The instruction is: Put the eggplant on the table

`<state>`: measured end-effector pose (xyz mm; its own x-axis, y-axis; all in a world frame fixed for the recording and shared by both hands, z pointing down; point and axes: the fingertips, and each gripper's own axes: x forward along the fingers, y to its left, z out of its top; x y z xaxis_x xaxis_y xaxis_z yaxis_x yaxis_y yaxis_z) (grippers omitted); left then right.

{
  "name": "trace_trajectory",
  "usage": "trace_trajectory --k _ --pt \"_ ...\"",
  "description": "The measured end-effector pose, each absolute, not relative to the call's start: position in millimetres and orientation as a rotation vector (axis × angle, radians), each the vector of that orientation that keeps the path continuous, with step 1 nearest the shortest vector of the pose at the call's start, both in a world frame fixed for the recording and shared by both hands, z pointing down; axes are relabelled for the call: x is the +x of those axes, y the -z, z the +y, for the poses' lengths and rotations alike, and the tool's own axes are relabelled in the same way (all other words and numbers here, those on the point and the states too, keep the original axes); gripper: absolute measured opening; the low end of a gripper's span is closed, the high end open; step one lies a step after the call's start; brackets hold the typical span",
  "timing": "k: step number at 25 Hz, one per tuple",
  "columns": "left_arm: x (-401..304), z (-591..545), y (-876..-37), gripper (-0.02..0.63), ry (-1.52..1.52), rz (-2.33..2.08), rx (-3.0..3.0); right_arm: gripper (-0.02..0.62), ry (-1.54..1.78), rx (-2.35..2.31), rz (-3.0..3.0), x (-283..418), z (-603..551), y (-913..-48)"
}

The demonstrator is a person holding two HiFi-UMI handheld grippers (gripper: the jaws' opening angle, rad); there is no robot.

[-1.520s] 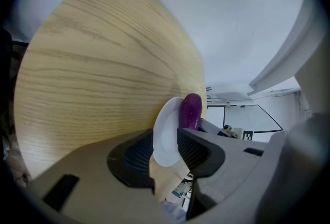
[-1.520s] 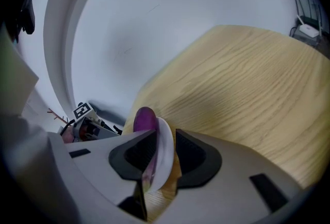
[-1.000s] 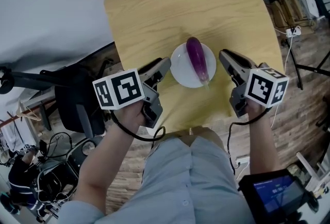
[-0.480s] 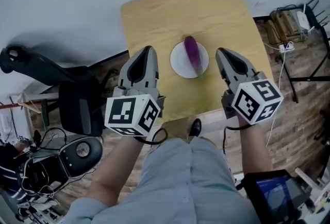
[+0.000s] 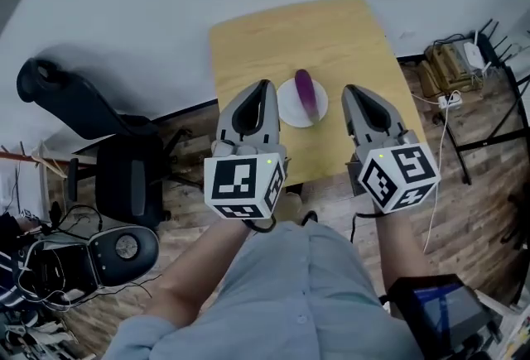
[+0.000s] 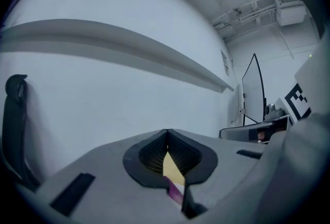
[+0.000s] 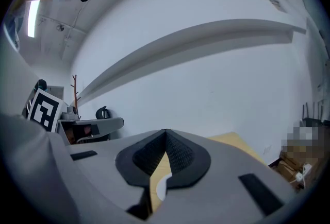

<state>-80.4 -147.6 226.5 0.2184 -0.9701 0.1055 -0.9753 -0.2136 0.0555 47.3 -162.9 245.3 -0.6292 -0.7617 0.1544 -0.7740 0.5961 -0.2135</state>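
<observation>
In the head view a purple eggplant [image 5: 305,93] lies on a white plate [image 5: 287,106] near the front edge of a small yellow table [image 5: 290,40]. My left gripper [image 5: 262,87] and right gripper [image 5: 349,90] are held high above the table's front edge, one on each side of the plate. Both are shut with nothing in them, pointing roughly level towards the white wall. In the left gripper view, a sliver of eggplant [image 6: 176,193] shows below the shut gripper [image 6: 166,133]. The right gripper view shows a bit of plate [image 7: 162,187] under its shut gripper [image 7: 166,133].
A black office chair [image 5: 91,114] stands left of the table, with another chair base [image 5: 124,247] lower left. Cables and a power strip [image 5: 451,60] lie on the wooden floor at right, beside black stand legs [image 5: 497,102]. A dark screen [image 5: 439,313] sits at bottom right.
Both grippers have risen well above the table and closed their jaws. The left one has rolled so its marker cube faces the camera. The eggplant still lies on the plate.
</observation>
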Motion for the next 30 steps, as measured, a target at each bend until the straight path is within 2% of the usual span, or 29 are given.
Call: trace_trajectory --k 30 --pt "-50.7 -144.2 -207.5 0.006 -0.09 -1.887 2.475 0.0 -0.259 1.373 -2.812 50.8 -153.2 -211.9"
